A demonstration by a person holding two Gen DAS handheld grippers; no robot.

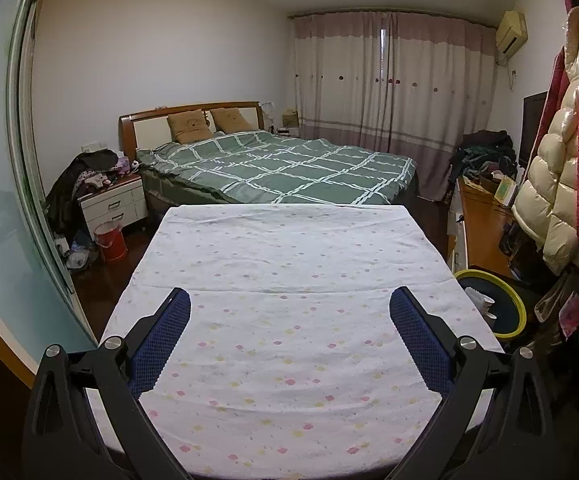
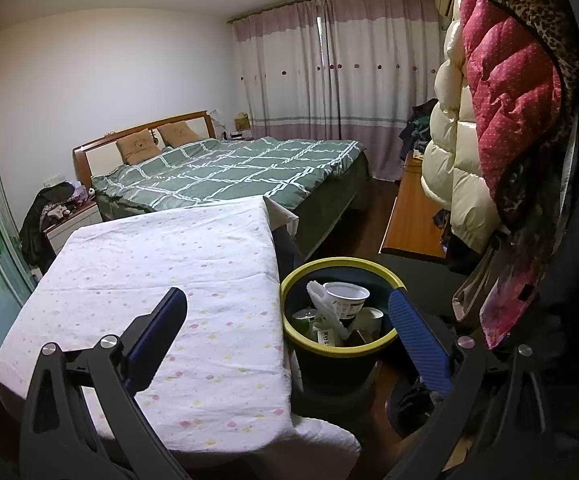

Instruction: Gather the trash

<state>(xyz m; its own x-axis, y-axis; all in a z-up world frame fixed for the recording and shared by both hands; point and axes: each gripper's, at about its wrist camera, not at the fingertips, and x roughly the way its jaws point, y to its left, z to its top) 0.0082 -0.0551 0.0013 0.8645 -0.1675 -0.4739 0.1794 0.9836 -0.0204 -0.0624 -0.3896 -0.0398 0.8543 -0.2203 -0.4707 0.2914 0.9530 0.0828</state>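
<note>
While both grippers (left gripper (image 1: 289, 308), right gripper (image 2: 287, 312)) gape empty, the bin (image 2: 385, 274) holds seemingly cups.

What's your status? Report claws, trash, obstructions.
Left claw open, empty, over the cloth-covered table. Right claw open, empty. Cups and white scraps sit in the yellow-rimmed bin beside the table. Nothing blocking.

**Dim, even room light with heavy fisheye bending**

Both views are lit softly from indoors, slightly dull and grey-toned. A thin strip of daylight shows through the gap in the curtains (image 1: 385, 80), at 12 o'clock. Shadows are weak; the floor and the corners at 7 and 5 o'clock fall nearly black. The cream jacket (image 1: 549, 176) at 3 o'clock carries small glossy highlights. Straight lines bow strongly toward the rims, with dark vignetting. Focus is fair throughout, a little grainy.
</note>
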